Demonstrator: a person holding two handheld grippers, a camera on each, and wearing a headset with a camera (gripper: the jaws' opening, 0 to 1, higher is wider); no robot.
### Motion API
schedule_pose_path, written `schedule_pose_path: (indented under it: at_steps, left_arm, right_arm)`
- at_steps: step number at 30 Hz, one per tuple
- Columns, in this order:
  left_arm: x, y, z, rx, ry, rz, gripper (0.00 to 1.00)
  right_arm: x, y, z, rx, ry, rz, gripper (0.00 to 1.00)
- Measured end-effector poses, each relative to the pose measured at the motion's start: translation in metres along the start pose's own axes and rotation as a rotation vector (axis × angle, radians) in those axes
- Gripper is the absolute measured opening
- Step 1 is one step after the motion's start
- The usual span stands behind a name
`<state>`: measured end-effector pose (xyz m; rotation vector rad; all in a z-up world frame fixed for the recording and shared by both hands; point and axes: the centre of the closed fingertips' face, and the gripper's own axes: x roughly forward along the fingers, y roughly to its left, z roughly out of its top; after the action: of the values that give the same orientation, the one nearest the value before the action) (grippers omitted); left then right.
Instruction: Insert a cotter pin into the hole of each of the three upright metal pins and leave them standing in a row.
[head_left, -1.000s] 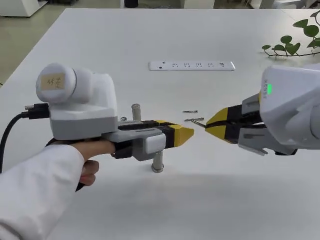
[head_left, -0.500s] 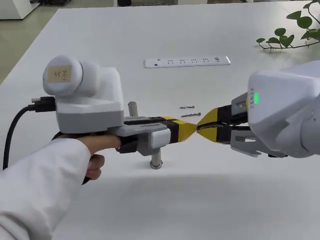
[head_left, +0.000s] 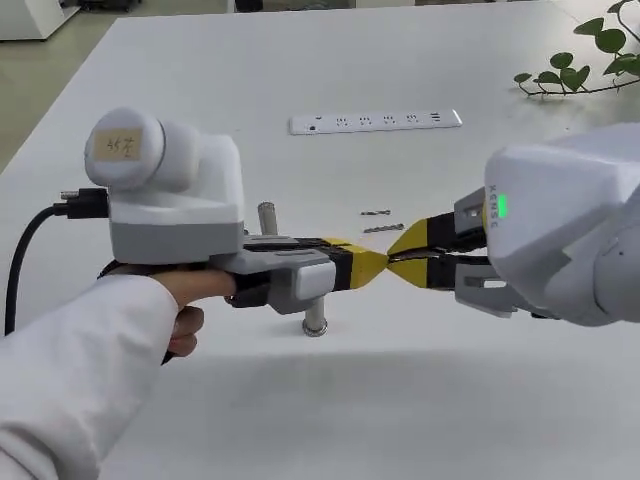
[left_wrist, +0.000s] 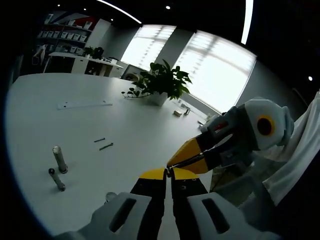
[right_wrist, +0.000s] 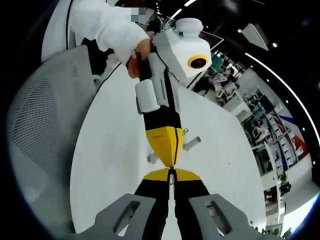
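Bench: white table (head_left: 180, 70) with a white power strip (head_left: 375, 122) lying flat at the far side. Trailing green plant (head_left: 580, 70) at the far right corner. Black cable (head_left: 25, 265) runs off the back of the left unit.

Task parts:
- Two loose cotter pins (head_left: 380, 221) lie on the table, close together. They are between the power strip and the gripper tips and untouched.
- Rear metal pin (head_left: 268, 217) stands upright just behind the left gripper's body.
- Front metal pin (head_left: 315, 322) stands on its flanged base just below that body. Its upper part is hidden by the gripper.
- No cotter pin can be made out in either one.

Obstruction: the left gripper's housing blocks the head view of the ground between the two metal pins.

Jaws:
- Left gripper (head_left: 376, 267) is held level above the table, jaws pressed together, only a hairline between the yellow tips.
- Right gripper (head_left: 400, 263) comes in from the opposite side, jaws likewise drawn together at the tips.
- The two sets of tips meet nose to nose, touching or all but touching.
- Whether anything thin sits pinched at that junction is too small to tell.
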<state>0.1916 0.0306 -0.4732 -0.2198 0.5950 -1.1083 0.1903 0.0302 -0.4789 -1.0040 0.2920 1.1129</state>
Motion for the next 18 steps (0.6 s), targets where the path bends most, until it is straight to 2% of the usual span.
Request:
schedule_pose_path:
  at_steps: [3, 8, 15, 18]
  left_arm:
    - [0.000, -0.001, 0.000, -0.036, -0.002, 0.000, 0.00]
    - [0.001, -0.001, 0.001, -0.050, -0.009, 0.009, 0.00]
    - [0.002, 0.000, -0.008, -0.096, 0.040, 0.020, 0.00]
    - [0.002, 0.000, -0.010, -0.105, 0.046, 0.024, 0.00]
  right_arm:
    - [-0.001, 0.002, 0.001, -0.003, -0.001, 0.002, 0.00]
    - [-0.002, 0.001, 0.001, 0.006, -0.002, -0.003, 0.00]
    - [0.001, 0.008, 0.000, 0.010, -0.003, 0.013, 0.00]
    - [0.003, 0.011, -0.001, 0.004, -0.006, 0.017, 0.00]
